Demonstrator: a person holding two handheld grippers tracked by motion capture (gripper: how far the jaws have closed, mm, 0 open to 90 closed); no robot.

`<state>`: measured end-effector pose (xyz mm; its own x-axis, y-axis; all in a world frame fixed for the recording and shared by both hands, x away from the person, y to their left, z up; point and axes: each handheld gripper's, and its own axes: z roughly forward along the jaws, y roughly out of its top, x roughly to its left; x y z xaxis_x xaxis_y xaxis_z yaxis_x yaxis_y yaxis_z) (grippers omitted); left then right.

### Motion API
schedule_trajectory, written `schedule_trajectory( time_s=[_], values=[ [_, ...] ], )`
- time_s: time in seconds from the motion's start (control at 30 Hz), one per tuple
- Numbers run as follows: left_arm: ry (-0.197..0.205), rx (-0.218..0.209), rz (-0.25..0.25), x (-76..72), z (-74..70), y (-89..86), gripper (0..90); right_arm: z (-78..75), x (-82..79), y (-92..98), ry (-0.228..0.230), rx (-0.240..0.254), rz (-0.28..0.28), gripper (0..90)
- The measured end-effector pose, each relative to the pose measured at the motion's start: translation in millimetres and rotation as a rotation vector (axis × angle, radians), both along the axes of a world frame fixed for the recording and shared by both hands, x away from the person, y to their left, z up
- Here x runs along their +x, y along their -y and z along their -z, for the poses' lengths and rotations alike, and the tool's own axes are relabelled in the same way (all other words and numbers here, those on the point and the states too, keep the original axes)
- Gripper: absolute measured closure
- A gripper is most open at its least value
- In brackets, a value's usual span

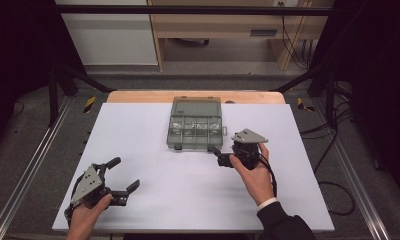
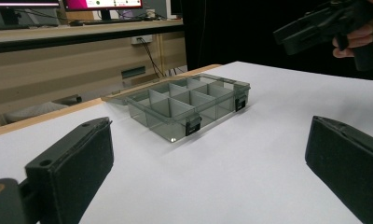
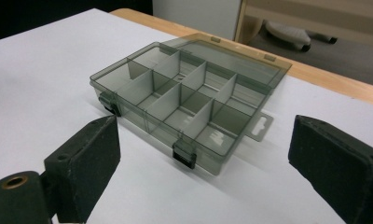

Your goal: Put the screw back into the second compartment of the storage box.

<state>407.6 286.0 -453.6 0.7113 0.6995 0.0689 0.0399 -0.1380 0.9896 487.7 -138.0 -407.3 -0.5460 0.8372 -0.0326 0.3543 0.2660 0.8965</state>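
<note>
Nearest you in the high view, your left hand (image 1: 85,212) holds the left gripper (image 1: 124,178) low over the near left part of the white surface (image 1: 153,200), its jaws spread wide with nothing between them; in the left gripper view the two black pads stand far apart at the bottom corners with bare white sheet in the gap. A little farther in and to the right, your right hand (image 1: 255,175), coming out of a dark sleeve (image 1: 283,222) with a white cuff, holds the right gripper (image 1: 219,155) just beside the near right corner of the clear organiser box (image 1: 195,125); the high view does not let you tell whether it touches the box. Its jaws are also wide open and empty, and in the right gripper view they frame the box from the near side without closing on it. The box sits toward the far middle of the surface, smoky and see-through, divided into small compartments in two rows, with its lid (image 3: 250,65) swung back flat behind it and two dark latches (image 3: 183,156) on the near wall. I cannot tell whether anything lies in the compartments. Beyond the box the wooden edge (image 1: 138,96) of the surface shows past the white sheet, and farther off stands pale wooden furniture (image 1: 213,25) with cables (image 1: 293,40) hanging beside it
</note>
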Motion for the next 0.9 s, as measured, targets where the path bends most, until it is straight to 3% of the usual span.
schedule_trajectory(
  time_s=[0.03,0.27,0.33,0.57,0.8,0.83,0.9],
  values=[
    [0.000,-0.002,-0.003,0.0,-0.2,-0.2,0.8,2.5,-7.4,7.7,0.035,0.007,0.005,9.6],
    [0.005,-0.004,-0.024,0.2,-0.7,-3.6,0.8,11.4,-23.4,30.2,0.115,0.013,0.035,12.0],
    [0.005,-0.008,-0.032,0.3,-1.3,-5.9,0.8,18.2,-30.3,40.7,0.138,0.026,0.066,12.7],
    [0.013,-0.007,-0.069,0.1,-2.0,-11.3,0.8,30.9,-45.7,61.7,0.157,0.075,0.083,12.4],
    [0.016,-0.005,-0.083,1.9,-2.4,-13.9,0.9,47.9,-59.1,85.6,0.171,0.124,0.105,5.8],
    [0.018,-0.006,-0.086,1.7,-2.8,-14.7,0.9,50.8,-63.1,89.4,0.197,0.134,0.108,5.2],
    [0.020,-0.004,-0.097,1.5,-3.2,-17.0,0.9,52.4,-65.0,90.6,0.205,0.136,0.108,4.9]
  ],
)
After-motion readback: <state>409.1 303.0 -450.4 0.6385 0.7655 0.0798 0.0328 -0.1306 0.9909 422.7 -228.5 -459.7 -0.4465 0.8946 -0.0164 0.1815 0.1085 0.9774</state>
